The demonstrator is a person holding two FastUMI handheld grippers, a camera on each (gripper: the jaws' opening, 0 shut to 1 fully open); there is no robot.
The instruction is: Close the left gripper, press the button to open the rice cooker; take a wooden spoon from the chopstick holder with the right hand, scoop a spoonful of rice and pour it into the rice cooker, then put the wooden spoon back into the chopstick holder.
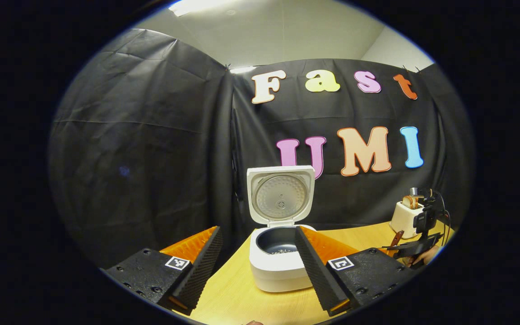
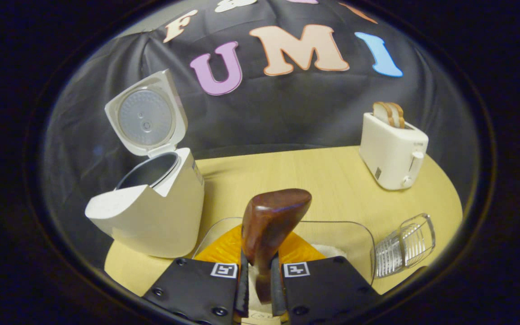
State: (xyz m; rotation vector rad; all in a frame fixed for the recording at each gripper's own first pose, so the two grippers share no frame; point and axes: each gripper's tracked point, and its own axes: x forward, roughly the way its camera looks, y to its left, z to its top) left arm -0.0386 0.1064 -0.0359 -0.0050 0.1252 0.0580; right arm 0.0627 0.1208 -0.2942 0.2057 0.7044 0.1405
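The white rice cooker [image 1: 278,271] stands open in the left gripper view, lid [image 1: 280,196] upright, with a few grains in its dark pot [image 1: 278,241]. My left gripper [image 1: 257,266] is open wide in front of it, holding nothing. In the right gripper view my right gripper [image 2: 260,271] is shut on the handle of the wooden spoon [image 2: 273,221], whose bowl points up and away. Below the spoon is a clear rice box [image 2: 355,234] with white rice [image 2: 327,250]. The rice cooker [image 2: 151,212] sits to the left, and the clear ribbed chopstick holder [image 2: 404,246] to the right.
A white toaster [image 2: 393,153] with bread slices stands at the back right of the wooden table [image 2: 287,171]. In the left gripper view the toaster [image 1: 404,216] is behind the other gripper [image 1: 422,234], which a hand [image 1: 424,256] holds.
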